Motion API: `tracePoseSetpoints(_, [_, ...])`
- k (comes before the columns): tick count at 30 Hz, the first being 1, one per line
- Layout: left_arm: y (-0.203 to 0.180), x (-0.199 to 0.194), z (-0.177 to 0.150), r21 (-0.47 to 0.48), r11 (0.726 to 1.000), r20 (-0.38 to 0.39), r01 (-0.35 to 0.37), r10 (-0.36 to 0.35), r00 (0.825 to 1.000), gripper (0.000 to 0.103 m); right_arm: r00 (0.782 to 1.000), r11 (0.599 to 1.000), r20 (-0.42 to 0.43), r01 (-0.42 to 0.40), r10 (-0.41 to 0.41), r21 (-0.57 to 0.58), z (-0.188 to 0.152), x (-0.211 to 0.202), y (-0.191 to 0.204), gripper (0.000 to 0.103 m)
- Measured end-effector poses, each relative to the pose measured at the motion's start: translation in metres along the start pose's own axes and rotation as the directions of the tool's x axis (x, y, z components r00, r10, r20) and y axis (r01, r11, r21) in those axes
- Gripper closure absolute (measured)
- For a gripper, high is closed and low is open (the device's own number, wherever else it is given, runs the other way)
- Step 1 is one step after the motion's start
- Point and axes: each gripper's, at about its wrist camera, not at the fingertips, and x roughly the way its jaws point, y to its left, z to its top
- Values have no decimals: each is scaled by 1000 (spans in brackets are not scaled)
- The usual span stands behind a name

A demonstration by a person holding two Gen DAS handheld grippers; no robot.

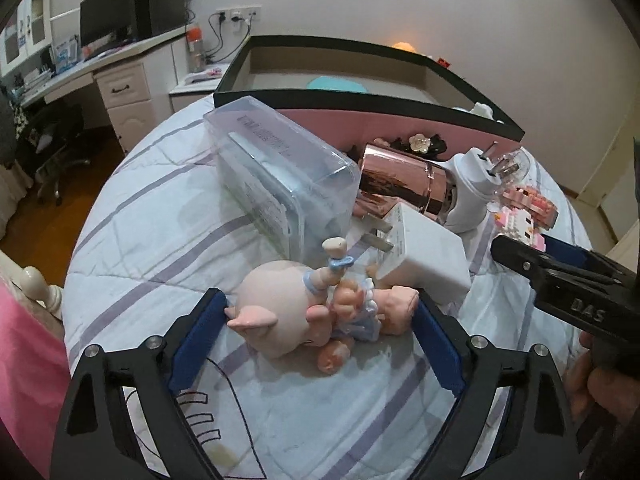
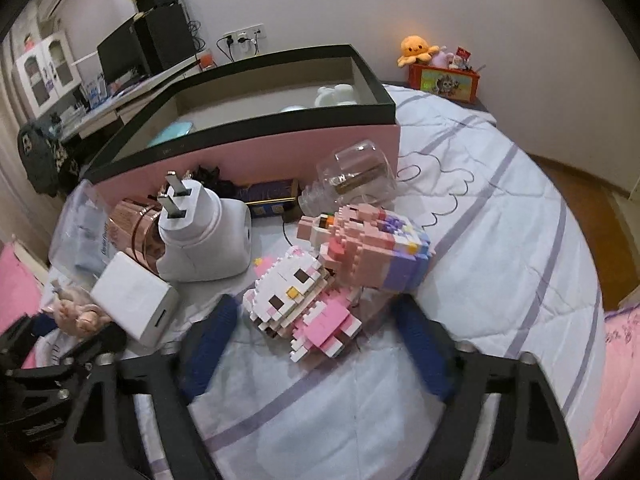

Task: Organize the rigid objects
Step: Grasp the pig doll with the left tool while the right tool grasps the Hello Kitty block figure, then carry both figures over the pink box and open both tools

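Because the loose items lie in a heap on the striped bedspread (image 1: pixel 160 264) just in front of the pink storage box (image 1: pixel 400 120), each gripper stands over one piece at the near edge of that heap.

Left wrist view: the left gripper (image 1: pixel 320 332) has its jaws apart, one on either side of the pig figurine (image 1: pixel 288 312), which lies on its side. The left pad sits just at the pig's ear; the right pad (image 1: pixel 434 340) is close to the feet. I see no firm clamping, so I judge it open and not yet gripping. Beyond the pig lie a white charger (image 1: pixel 424 252), a clear plastic case (image 1: pixel 280 184), a rose-gold cylinder (image 1: pixel 400 188) and a white plug adapter (image 1: pixel 476 184). The right gripper (image 1: pixel 560 276) enters at the right edge.

Right wrist view: the right gripper (image 2: pixel 316 332) straddles the white-and-pink brick-built cat (image 2: pixel 300 304), which lies tilted against a second brick figure (image 2: pixel 380 248). Its blue pads are blurred and stand clear of the bricks, so it too is open around its target. A glass jar (image 2: pixel 356 176) lies on its side against the box wall.

The box, open-topped and already holding a few pieces, is the likely destination; both targets are awkwardly shaped, so slip is the risk.
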Motion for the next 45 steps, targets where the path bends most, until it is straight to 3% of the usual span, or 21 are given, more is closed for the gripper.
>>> tracePoseSetpoints(3, [4, -2, -1, -14, 1000, 7, 17, -17, 1000, 11, 1000, 1000, 5, -17, 17, -15, -2, -5, 0, 44])
tracePoseSetpoints(14, [22, -27, -17, -52, 999, 26, 15, -14, 1000, 11, 995, 995, 17, -98, 98, -25, -12, -37, -2, 44])
tracePoseSetpoints(21, [24, -56, -12, -52, 998, 82, 25, -21, 996, 11, 986, 988, 58, -153, 154, -30, -2, -62, 3, 44])
tracePoseSetpoints(29, [23, -87, 43, -10, 1000, 222, 23, -20, 975, 11, 970, 981, 156, -173, 184, -85, 49, -82, 9, 44])
tracePoseSetpoints(34, [17, -82, 93, 5, 1000, 289, 20, -21, 957, 11, 961, 980, 204, -167, 186, -108, 95, -74, 6, 44])
tracePoseSetpoints(40, [8, -49, 148, 8, 999, 292, 31, -32, 956, 11, 962, 980, 206, -160, 182, -119, 140, -45, 8, 44])
tracePoseSetpoints(45, [0, -12, 182, 23, 999, 259, 25, -30, 965, 11, 969, 981, 173, -156, 174, -113, 161, -13, 5, 44])
